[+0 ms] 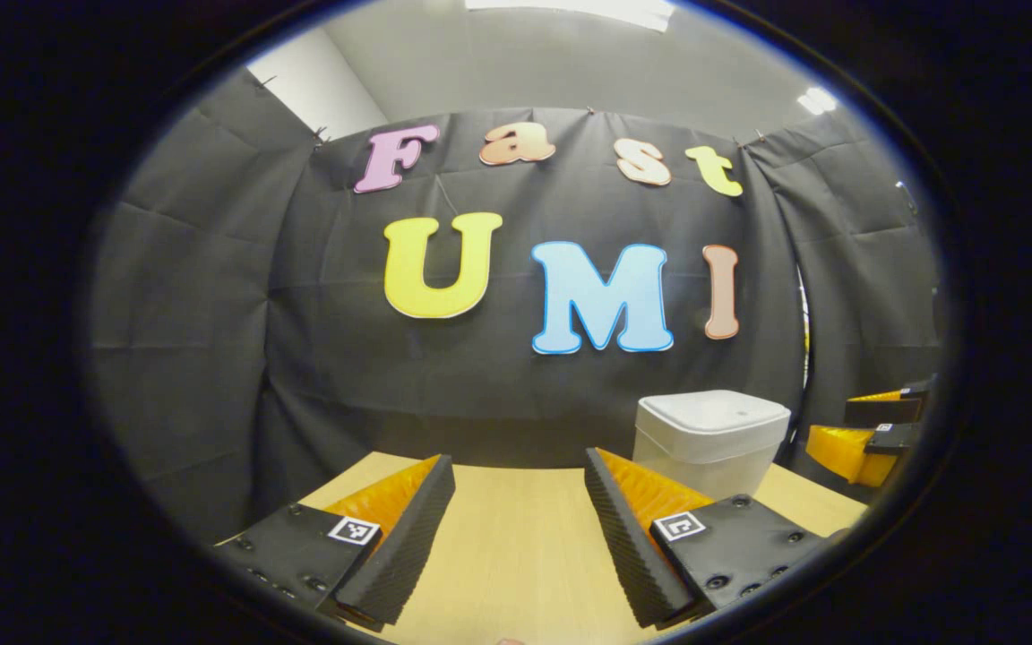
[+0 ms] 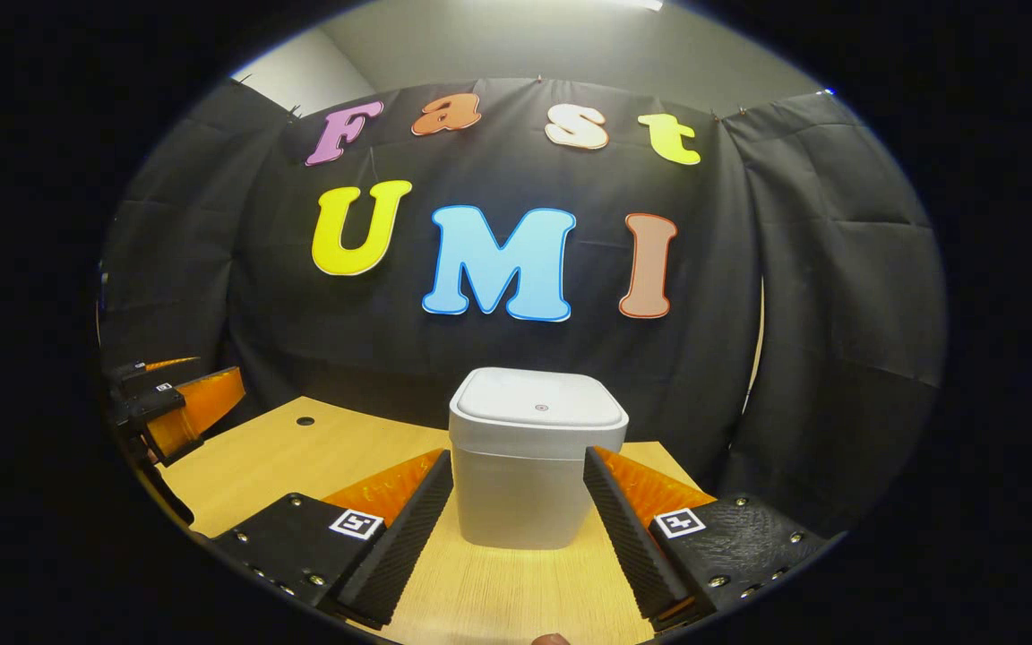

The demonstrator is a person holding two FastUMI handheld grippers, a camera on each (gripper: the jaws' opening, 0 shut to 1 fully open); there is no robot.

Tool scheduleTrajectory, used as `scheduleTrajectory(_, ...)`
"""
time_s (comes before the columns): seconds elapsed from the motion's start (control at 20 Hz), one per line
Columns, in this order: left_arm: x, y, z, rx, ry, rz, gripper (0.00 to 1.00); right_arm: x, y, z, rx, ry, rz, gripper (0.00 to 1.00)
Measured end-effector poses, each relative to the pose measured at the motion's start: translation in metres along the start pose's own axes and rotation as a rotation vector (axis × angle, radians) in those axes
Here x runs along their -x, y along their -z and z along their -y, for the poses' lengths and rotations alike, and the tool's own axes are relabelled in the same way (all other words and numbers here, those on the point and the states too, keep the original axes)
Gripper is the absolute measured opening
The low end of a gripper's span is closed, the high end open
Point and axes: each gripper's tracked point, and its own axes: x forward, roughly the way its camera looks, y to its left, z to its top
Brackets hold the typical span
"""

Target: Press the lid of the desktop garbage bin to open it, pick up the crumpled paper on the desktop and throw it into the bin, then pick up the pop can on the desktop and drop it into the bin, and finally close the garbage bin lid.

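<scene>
The bin [image 2: 537, 466] stands on the wooden surface [image 2: 283, 457] near the black cloth wall, with its lid [image 2: 539, 403] down flat and closed. In the right gripper view the bin sits straight ahead of the right tongs [image 2: 518, 511], framed in the gap between the two fingers but farther along the surface, not touched by either; these tongs are spread wide and hold nothing. A small round hole [image 2: 305, 420] in the surface lies to the left of the bin in that view, and beyond it, at the far left edge, the left tongs [image 2: 177, 408] show, well apart from the bin. In the left gripper view the left tongs [image 1: 520, 515] are likewise spread wide with only bare surface [image 1: 516, 546] between the fingers; the bin [image 1: 709, 441] stands ahead and to the right of them, partly behind the right-hand finger. Past the bin at the right edge of that view the right tongs [image 1: 874, 430] show, just beside the bin
</scene>
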Motion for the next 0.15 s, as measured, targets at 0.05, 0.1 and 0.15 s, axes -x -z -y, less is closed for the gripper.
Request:
scheduleTrajectory(0.05,0.0002,0.0018,0.0,-0.003,0.006,-0.001,0.96,0.0024,0.0008,0.0,0.003,0.003,-0.006,0.95)
scheduleTrajectory(0.1,0.001,0.0024,0.0015,-0.006,0.015,-0.002,0.96,0.0045,0.0034,-0.0005,0.004,0.009,-0.011,0.94)
scheduleTrajectory(0.15,0.0011,0.0038,0.0023,-0.01,0.026,-0.005,0.95,0.0065,0.005,-0.0003,0.004,0.02,-0.017,0.94)
